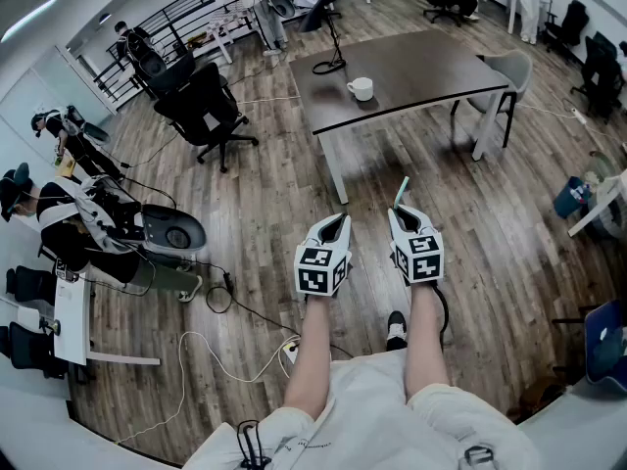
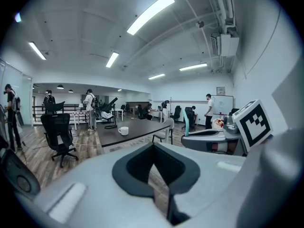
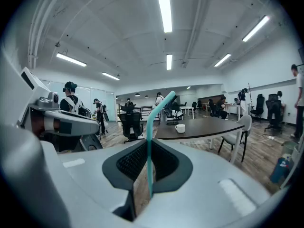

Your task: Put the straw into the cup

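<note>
Distant table, cup; right gripper jaws tight on straw, left gripper jaws together.

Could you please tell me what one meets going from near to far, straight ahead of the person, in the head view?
Right gripper, shut on the straw → bare wooden floor → table → cup on the table.

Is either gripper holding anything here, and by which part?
The right gripper holds the teal straw, pinched near its straight lower end; the bent top sticks out beyond the jaws. The left gripper is shut on nothing.
</note>
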A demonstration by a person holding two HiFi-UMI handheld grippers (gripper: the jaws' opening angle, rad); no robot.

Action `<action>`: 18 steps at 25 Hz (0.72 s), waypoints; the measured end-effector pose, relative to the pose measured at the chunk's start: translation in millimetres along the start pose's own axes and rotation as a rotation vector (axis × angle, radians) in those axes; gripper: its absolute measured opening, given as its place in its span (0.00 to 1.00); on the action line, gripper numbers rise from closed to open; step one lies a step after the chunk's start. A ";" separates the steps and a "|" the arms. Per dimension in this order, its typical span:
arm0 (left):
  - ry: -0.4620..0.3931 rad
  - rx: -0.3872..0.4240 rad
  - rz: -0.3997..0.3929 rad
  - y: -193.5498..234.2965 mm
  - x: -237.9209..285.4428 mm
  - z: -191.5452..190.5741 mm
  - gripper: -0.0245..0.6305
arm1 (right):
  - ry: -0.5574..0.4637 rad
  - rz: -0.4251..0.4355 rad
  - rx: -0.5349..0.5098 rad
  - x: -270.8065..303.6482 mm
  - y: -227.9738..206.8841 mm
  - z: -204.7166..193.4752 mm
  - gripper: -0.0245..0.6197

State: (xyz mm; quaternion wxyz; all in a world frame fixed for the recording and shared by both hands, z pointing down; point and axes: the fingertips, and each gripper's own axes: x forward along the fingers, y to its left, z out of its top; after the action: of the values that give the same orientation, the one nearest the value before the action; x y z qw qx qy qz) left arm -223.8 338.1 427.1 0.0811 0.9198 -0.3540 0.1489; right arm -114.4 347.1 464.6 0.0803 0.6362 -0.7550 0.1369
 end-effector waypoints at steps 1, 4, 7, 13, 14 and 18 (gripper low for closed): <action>-0.008 0.002 0.002 3.8 10.0 7.0 0.04 | -0.007 0.003 0.000 7.3 -8.1 5.3 0.11; -0.026 0.018 0.004 11.5 38.0 27.1 0.04 | -0.022 0.012 0.000 27.4 -29.7 20.0 0.11; -0.026 0.040 -0.002 13.0 63.2 42.9 0.04 | -0.024 0.024 0.001 44.5 -45.8 31.9 0.11; -0.008 0.029 -0.009 6.6 114.8 54.1 0.04 | -0.003 0.077 -0.006 69.1 -81.7 42.3 0.11; -0.007 0.029 -0.008 5.5 121.8 54.4 0.04 | -0.003 0.084 -0.008 71.8 -87.7 43.5 0.11; -0.014 0.004 0.004 3.7 143.6 50.9 0.04 | 0.022 0.123 -0.030 80.5 -106.1 43.0 0.12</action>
State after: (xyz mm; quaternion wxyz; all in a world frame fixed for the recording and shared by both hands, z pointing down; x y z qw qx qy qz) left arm -114.0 232.4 426.9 0.0766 0.9203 -0.3559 0.1434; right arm -22.1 242.1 458.6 0.0897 0.5858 -0.7937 0.1370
